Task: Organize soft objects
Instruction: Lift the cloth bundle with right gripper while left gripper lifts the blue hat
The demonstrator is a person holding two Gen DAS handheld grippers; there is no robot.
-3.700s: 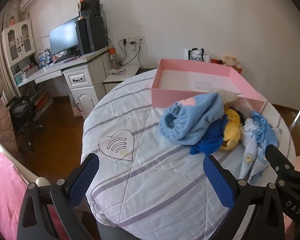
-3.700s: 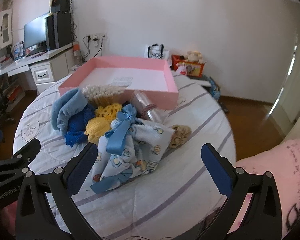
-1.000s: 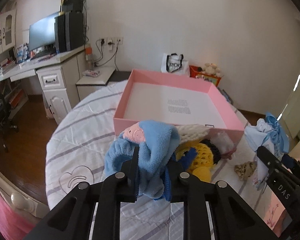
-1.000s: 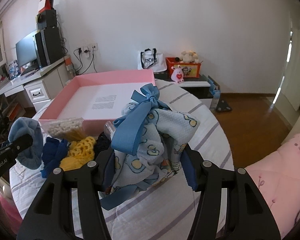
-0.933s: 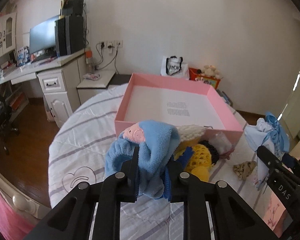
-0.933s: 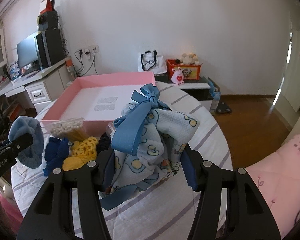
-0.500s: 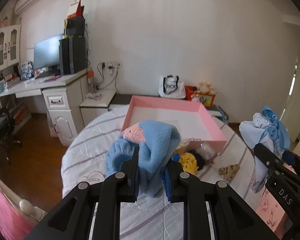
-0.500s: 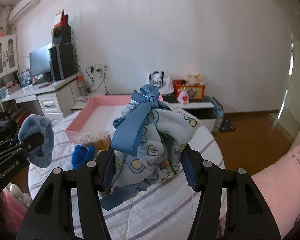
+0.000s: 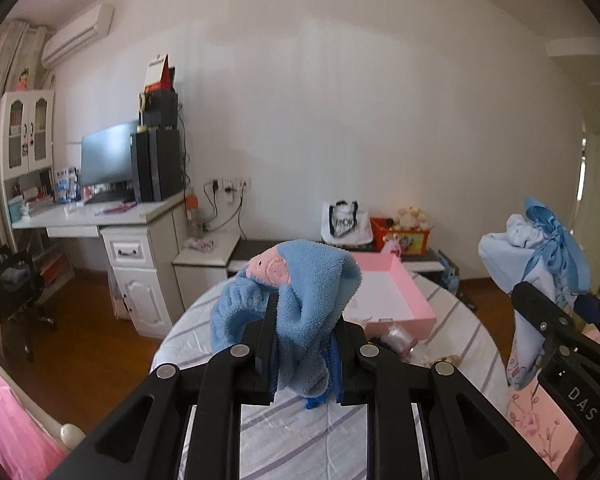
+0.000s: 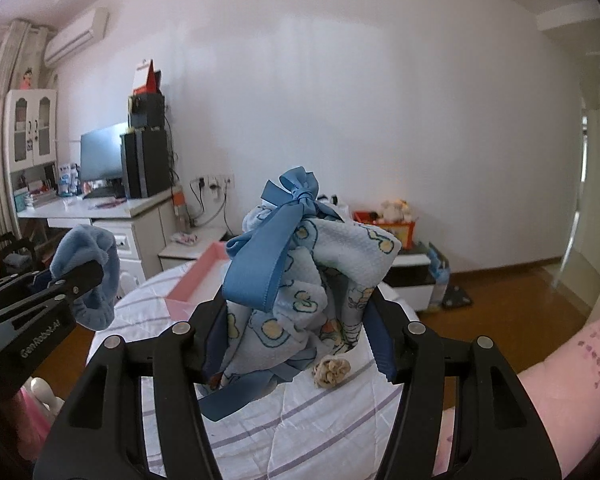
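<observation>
Both grippers risen since a second ago, left gripper [image 9: 304,354] clamped on blue towel [image 9: 300,300], right gripper [image 10: 296,332] clamped on ribboned cloth bundle [image 10: 312,280], held above round table [image 9: 380,432]

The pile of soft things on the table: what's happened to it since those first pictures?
Two pieces were taken from it. The left gripper, open over the table before, is now shut on the fluffy blue towel and has lifted it. The right gripper closed on the printed cloth with the blue ribbon and raised it too. The pink box stayed put, and the yarn pieces were left lying by it.
</observation>
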